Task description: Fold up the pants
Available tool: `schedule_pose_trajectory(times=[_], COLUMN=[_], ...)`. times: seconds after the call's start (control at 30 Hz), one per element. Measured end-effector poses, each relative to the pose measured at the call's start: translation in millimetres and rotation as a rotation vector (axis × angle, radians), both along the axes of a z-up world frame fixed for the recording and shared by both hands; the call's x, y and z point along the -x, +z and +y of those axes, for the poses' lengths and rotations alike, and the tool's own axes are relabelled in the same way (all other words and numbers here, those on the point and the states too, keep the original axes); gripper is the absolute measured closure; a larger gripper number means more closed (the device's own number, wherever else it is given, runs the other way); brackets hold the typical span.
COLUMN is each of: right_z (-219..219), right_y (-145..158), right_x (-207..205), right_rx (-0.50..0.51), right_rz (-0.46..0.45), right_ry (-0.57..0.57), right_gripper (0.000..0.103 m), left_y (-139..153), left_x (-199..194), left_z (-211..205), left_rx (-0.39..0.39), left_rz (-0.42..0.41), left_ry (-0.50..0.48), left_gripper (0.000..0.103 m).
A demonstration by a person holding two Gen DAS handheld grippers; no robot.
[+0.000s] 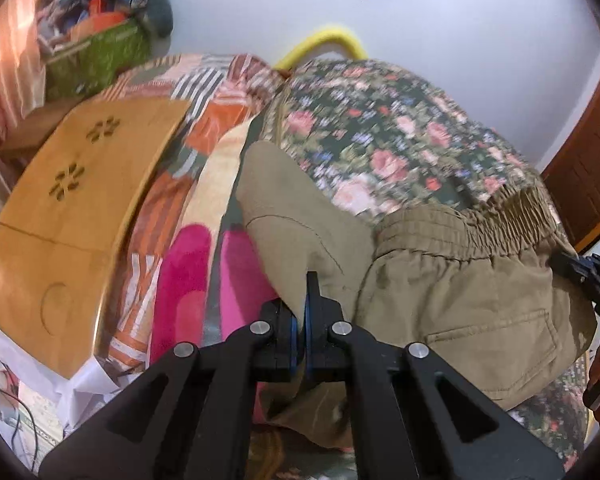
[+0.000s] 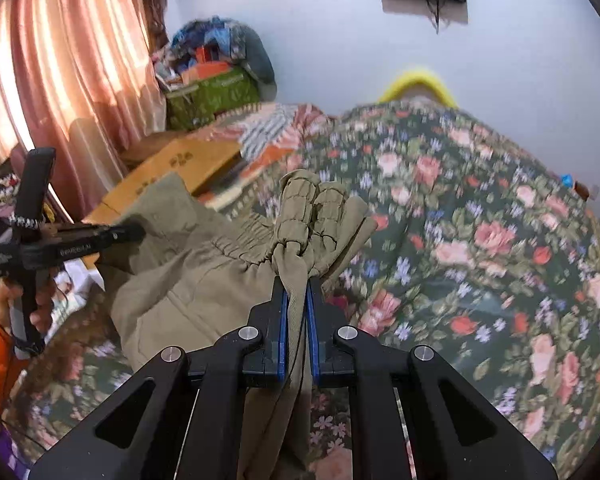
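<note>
Olive-khaki pants with an elastic waistband and a back pocket are held up over a floral bedspread. My left gripper is shut on the pants' fabric at one side. My right gripper is shut on the bunched waistband at the other end. The pants stretch between the two grippers. The right gripper shows at the right edge of the left wrist view, and the left gripper at the left of the right wrist view.
A wooden lap table lies on a patchwork blanket left of the pants. A pink cloth lies beside it. A pile of bags and clothes sits in the corner by pink curtains. A yellow tube is behind the bed.
</note>
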State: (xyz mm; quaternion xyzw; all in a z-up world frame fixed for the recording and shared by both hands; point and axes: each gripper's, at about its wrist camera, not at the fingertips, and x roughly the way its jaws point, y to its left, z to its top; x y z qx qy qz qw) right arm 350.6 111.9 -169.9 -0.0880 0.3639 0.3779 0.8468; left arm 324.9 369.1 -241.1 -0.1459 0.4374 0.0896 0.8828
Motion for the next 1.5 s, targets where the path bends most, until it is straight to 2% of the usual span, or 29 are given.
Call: schedule_pose_trajectory(times=[0.13, 0.2, 0.3, 0.37, 0.43, 0.6, 0.77, 1.03, 1.23, 1.4, 1.47, 1.5], right_z=[1, -2, -6, -6, -5, -16, -33, -67, -102, -127, -134, -138], right_y=[-31, -44, -56, -58, -57, -40, 4, 91, 154, 185, 193, 195], right_x=[-8, -12, -13, -12, -11, 0, 26, 88, 164, 223, 245, 255], right_rx=[0.062, 0.080, 0.103, 0.124, 0.156, 0.149, 0.072, -0.088, -0.230, -0.335, -0.361, -0.374], right_rz=[0.034, 0.070, 0.099, 0.107, 0.105, 0.106, 0.052, -0.074, -0.221, -0.306, -0.340, -0.352], right_ry=[-0.016, -0.025, -0.027, -0.026, -0.032, -0.034, -0.039, -0.035, -0.001, 0.024, 0.033, 0.037], right_gripper=[0.095, 0.095, 0.093, 0.086, 0.085, 0.084, 0.083, 0.083, 0.083, 0.083, 0.082, 0.080], left_y=[-24, -39, -49, -47, -43, -23, 28, 147, 212, 247, 257, 262], left_x=[4, 5, 5, 6, 10, 27, 61, 142, 214, 273, 293, 306], left_z=[13, 20, 20, 18, 16, 6, -22, -90, -151, -189, -201, -207], left_rx=[0.027, 0.056, 0.053, 0.027, -0.002, -0.038, -0.100, -0.199, -0.295, -0.264, -0.264, -0.261], left_rz=[0.036, 0.077, 0.119, 0.133, 0.138, 0.138, 0.058, -0.191, -0.363, -0.494, -0.536, -0.566], left_ry=[0.012, 0.017, 0.020, 0.028, 0.041, 0.051, 0.037, 0.008, -0.008, -0.016, -0.011, -0.011], left_gripper=[0.100, 0.096, 0.086, 0.078, 0.073, 0.073, 0.073, 0.072, 0.071, 0.063, 0.052, 0.050])
